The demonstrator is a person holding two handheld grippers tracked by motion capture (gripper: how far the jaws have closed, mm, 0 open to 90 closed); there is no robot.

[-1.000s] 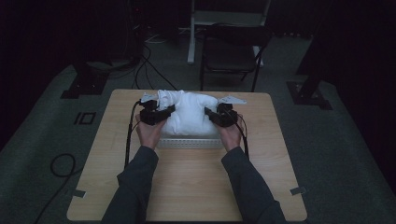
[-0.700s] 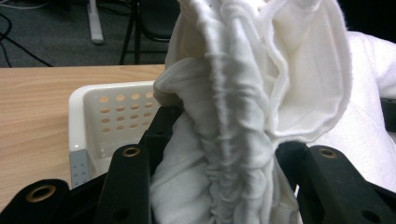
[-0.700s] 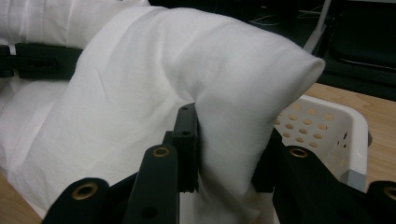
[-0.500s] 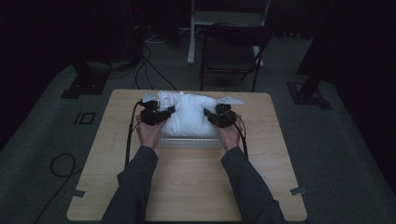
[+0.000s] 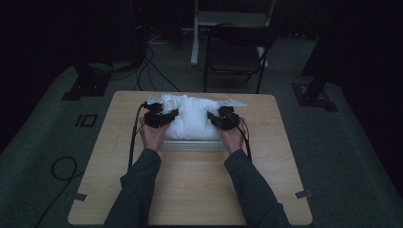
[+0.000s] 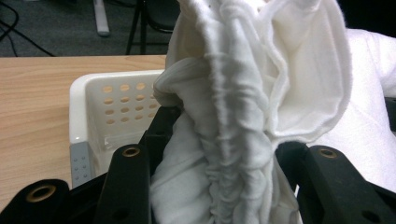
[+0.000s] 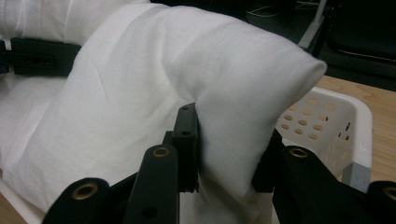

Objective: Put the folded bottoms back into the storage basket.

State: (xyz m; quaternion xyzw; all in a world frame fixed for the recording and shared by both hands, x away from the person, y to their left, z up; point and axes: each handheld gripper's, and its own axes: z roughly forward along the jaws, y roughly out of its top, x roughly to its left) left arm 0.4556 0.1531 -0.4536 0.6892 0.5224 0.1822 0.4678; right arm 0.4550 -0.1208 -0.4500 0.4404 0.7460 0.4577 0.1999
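White cloth [image 5: 192, 118] unmoved, both tongs clamped.

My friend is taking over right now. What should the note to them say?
Left hand-held gripper: shut on a bunched fold of the white cloth.
Right hand-held gripper: shut on another fold of the same cloth, at its other end.
Things: the cloth is piled in and above the white perforated basket, which stands on the wooden table, toward its far side.
Done: both ends of the cloth are gripped.
Left: it looks like the cloth is either being lifted out or tucked in; I cannot tell which. Keep both grips until you decide.
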